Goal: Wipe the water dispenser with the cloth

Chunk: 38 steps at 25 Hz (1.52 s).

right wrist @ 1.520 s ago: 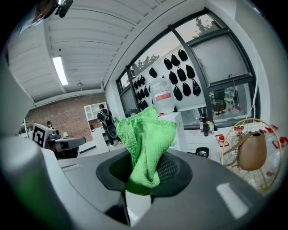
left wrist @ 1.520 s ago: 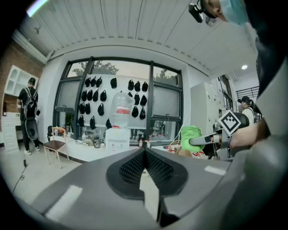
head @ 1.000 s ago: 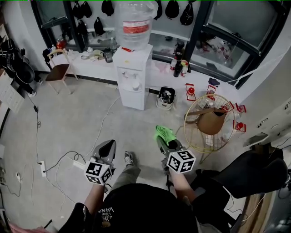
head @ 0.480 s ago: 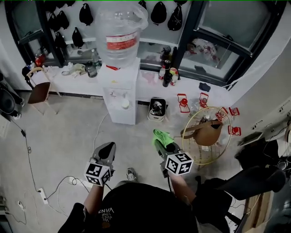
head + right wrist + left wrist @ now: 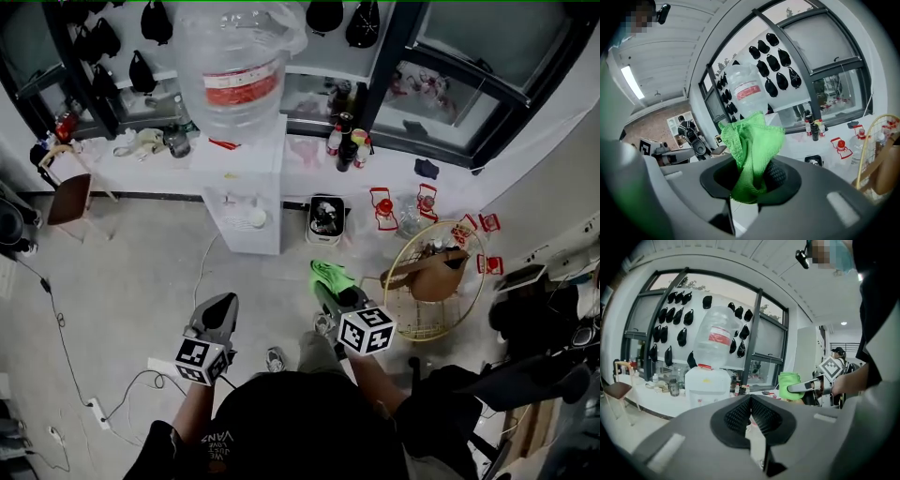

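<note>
The white water dispenser (image 5: pixel 239 192) stands against the window ledge with a big clear bottle (image 5: pixel 232 66) on top; it also shows in the left gripper view (image 5: pixel 707 386). My right gripper (image 5: pixel 330 286) is shut on a green cloth (image 5: pixel 328 275), which sticks up bunched between the jaws (image 5: pixel 751 154). It hovers over the floor, a step short of the dispenser and to its right. My left gripper (image 5: pixel 217 310) is shut and holds nothing (image 5: pixel 751 414). It hangs lower left of the dispenser.
A wooden chair (image 5: pixel 66 197) stands at the left. A gold wire basket (image 5: pixel 433 281) with a brown bag stands at the right. Bottles (image 5: pixel 345 142), red lanterns (image 5: pixel 384 208) and a black pot (image 5: pixel 325 218) sit beside the dispenser. Cables (image 5: pixel 84 356) cross the floor.
The dispenser has come closer and larger in the head view as the person stepped toward it. Both grippers kept their pose, the right still shut on the cloth.
</note>
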Each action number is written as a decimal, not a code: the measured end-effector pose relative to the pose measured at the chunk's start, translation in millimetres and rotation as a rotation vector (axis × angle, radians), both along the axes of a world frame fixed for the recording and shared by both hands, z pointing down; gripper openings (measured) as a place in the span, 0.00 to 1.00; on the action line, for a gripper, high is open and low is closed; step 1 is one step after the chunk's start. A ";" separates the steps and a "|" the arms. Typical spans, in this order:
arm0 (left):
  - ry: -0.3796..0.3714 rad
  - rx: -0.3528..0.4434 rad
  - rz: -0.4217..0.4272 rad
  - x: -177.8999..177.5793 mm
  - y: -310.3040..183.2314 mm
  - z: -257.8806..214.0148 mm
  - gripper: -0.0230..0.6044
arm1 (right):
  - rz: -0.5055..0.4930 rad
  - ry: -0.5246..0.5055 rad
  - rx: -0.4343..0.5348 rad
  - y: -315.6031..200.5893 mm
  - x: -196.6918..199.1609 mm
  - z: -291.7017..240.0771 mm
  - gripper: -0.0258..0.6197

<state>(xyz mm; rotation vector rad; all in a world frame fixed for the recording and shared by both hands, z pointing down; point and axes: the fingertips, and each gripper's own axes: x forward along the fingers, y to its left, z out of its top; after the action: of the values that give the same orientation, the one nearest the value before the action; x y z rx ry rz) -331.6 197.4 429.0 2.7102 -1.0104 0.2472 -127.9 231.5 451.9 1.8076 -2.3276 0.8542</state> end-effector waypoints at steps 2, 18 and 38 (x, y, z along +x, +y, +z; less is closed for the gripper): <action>-0.011 -0.002 -0.012 3.1 -16.1 1.2 0.04 | -0.015 -0.001 0.002 -18.5 5.4 0.2 0.22; -0.050 0.012 -0.110 130.7 -135.9 -7.4 0.04 | -0.186 0.036 -0.012 -141.3 122.3 7.7 0.22; -0.125 -0.018 -0.126 195.1 -185.0 13.5 0.04 | -0.355 0.042 -0.039 -209.6 130.3 58.7 0.22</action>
<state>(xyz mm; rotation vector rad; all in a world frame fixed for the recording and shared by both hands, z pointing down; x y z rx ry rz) -136.5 12.4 442.6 2.6296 -1.2020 0.4041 2.5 21.9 510.5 1.3219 -2.4757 0.7915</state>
